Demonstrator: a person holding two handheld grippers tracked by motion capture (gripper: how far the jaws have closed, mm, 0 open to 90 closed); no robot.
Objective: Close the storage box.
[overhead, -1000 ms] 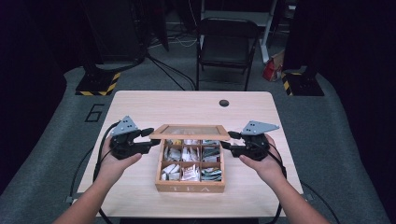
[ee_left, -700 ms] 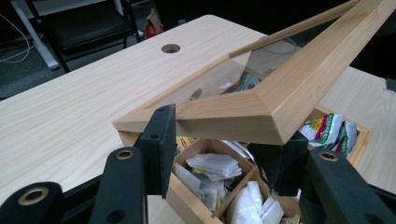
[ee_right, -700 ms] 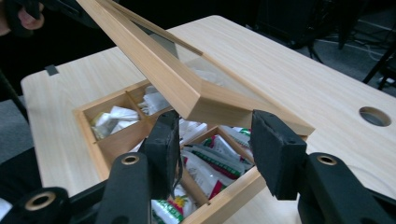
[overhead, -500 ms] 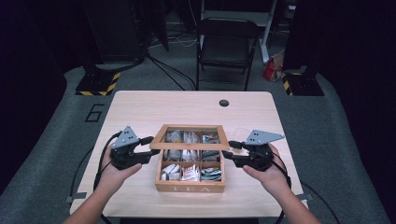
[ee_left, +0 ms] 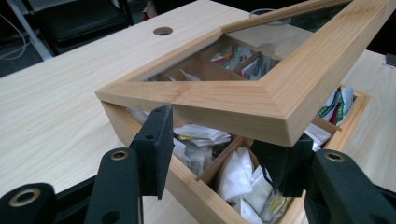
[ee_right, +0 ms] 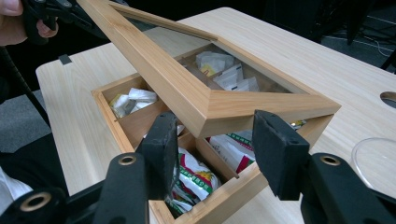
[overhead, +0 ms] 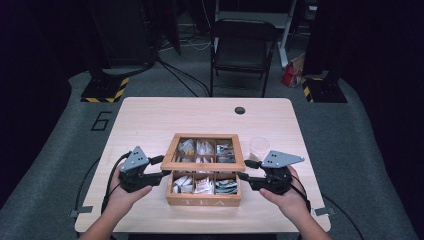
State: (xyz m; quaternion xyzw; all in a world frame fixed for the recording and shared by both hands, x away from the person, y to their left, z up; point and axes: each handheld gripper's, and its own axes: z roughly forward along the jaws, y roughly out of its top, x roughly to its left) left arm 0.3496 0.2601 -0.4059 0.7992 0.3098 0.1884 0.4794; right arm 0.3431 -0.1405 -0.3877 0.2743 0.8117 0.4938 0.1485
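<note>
A wooden tea box (overhead: 202,201) stands at the table's near middle, its compartments full of tea bags (overhead: 202,185). Its glass-paned lid (overhead: 205,166) hangs half lowered, hinged at the back. My left gripper (overhead: 161,167) is at the lid's front left corner and my right gripper (overhead: 245,170) at its front right. In the left gripper view the lid (ee_left: 210,100) lies over the spread jaws (ee_left: 219,149), which have just been opening; the pads do not press on it. In the right gripper view the lid's corner (ee_right: 261,105) likewise sits above the open jaws (ee_right: 215,149).
A clear plastic cup (overhead: 259,147) stands just right of the box, close behind my right gripper. A round cable hole (overhead: 240,110) lies near the table's far edge. A black chair (overhead: 243,50) stands beyond the table. Cables trail off the near edge.
The lid has swung down toward the box, its front edge nearer the person. Both hands have sunk and drawn back with it.
</note>
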